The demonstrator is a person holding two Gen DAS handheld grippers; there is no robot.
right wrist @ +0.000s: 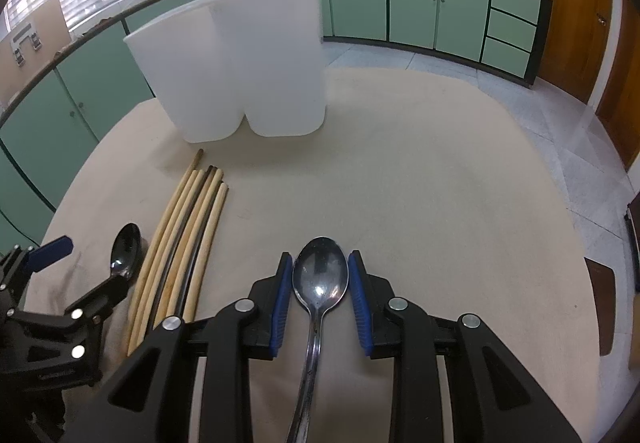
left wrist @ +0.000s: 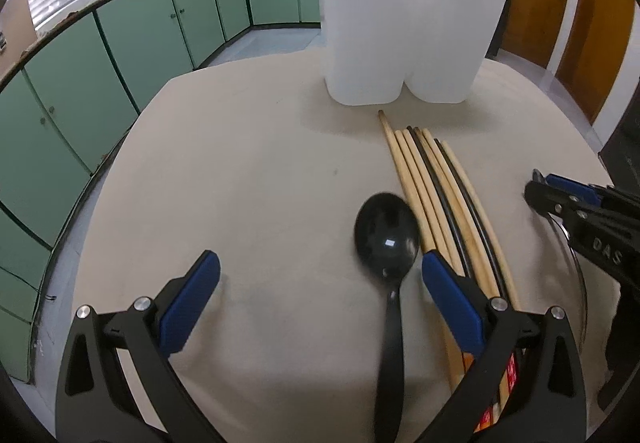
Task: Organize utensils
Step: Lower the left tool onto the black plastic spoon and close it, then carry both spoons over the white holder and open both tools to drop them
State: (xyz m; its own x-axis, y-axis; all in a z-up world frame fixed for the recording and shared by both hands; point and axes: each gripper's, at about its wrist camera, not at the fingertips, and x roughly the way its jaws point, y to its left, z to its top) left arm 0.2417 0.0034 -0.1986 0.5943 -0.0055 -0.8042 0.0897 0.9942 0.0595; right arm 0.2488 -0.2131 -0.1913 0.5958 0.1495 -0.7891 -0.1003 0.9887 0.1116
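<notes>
A black plastic spoon (left wrist: pixel 386 233) lies on the beige table (left wrist: pixel 260 163), bowl pointing away, between the wide-apart fingers of my open left gripper (left wrist: pixel 320 261); neither pad touches it. Several wooden and dark chopsticks (left wrist: pixel 440 195) lie side by side just right of it. In the right wrist view my right gripper (right wrist: pixel 320 257) is shut on the bowl of a metal spoon (right wrist: pixel 320 279), whose handle runs back under the gripper. The white two-compartment holder (right wrist: pixel 240 63) stands upright at the far side, also seen as the holder (left wrist: pixel 400 31). The left gripper (right wrist: pixel 86 267) and black spoon (right wrist: pixel 126 251) show at lower left.
The right gripper (left wrist: pixel 538 185) reaches in at the right edge of the left view. Green cabinets (right wrist: pixel 412 3) line the walls beyond the table (right wrist: pixel 440 183). A brown chair (right wrist: pixel 600 303) stands close to its right edge. Wooden doors (left wrist: pixel 592 23) are on the right.
</notes>
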